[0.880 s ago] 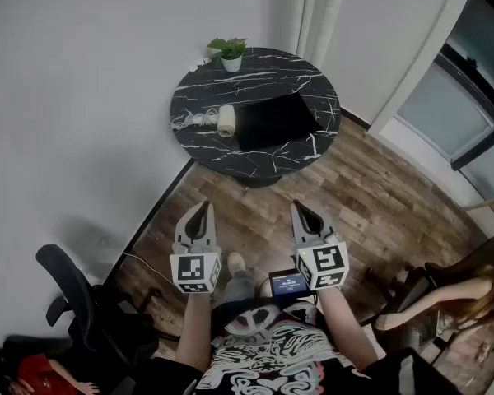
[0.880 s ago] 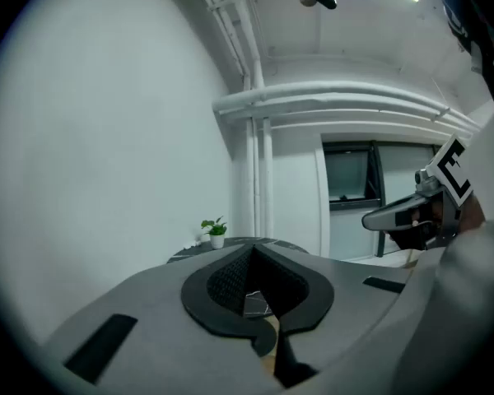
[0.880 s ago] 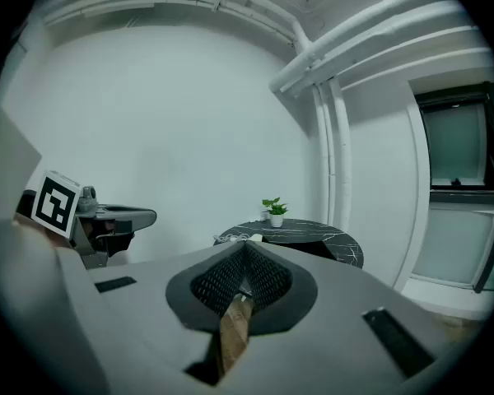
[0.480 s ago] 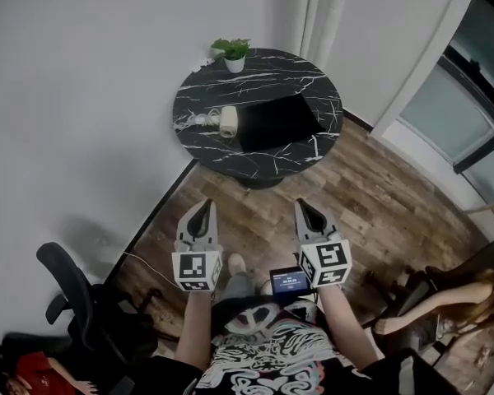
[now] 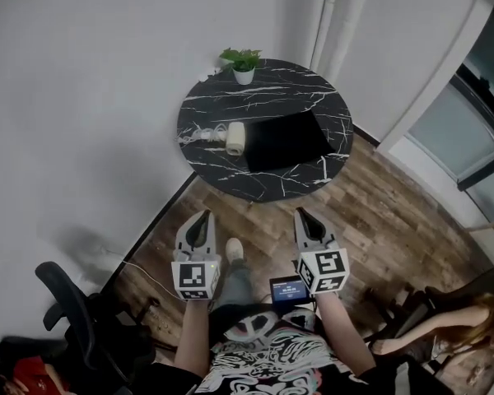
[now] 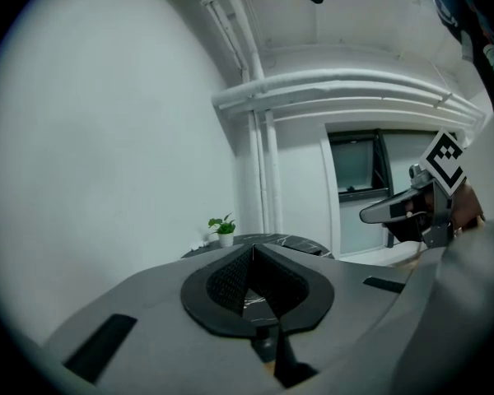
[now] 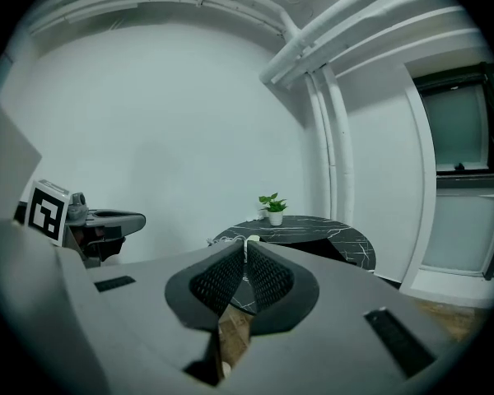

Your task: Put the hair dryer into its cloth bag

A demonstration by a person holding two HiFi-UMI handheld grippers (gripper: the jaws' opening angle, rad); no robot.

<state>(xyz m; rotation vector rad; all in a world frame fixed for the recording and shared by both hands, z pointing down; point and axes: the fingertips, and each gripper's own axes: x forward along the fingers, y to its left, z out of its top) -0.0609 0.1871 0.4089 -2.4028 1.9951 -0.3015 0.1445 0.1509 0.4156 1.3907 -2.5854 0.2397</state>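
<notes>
A cream hair dryer (image 5: 235, 138) lies on the left part of a round black marble table (image 5: 313, 97), its white cord (image 5: 199, 133) bunched to its left. A flat black cloth bag (image 5: 288, 139) lies right beside it. My left gripper (image 5: 202, 216) and right gripper (image 5: 301, 213) hover side by side above the wooden floor, well short of the table, both shut and empty. In the left gripper view the jaws (image 6: 252, 248) meet at the tip with the table far beyond. The right gripper view shows its jaws (image 7: 245, 243) likewise closed.
A small potted plant (image 5: 244, 62) stands at the table's far edge near the white wall. A black office chair (image 5: 66, 299) is at the lower left. A seated person (image 5: 445, 319) is at the lower right. Glass doors (image 5: 461, 122) line the right side.
The table has shifted lower and a little nearer in the head view. Both grippers stay shut and side by side.
</notes>
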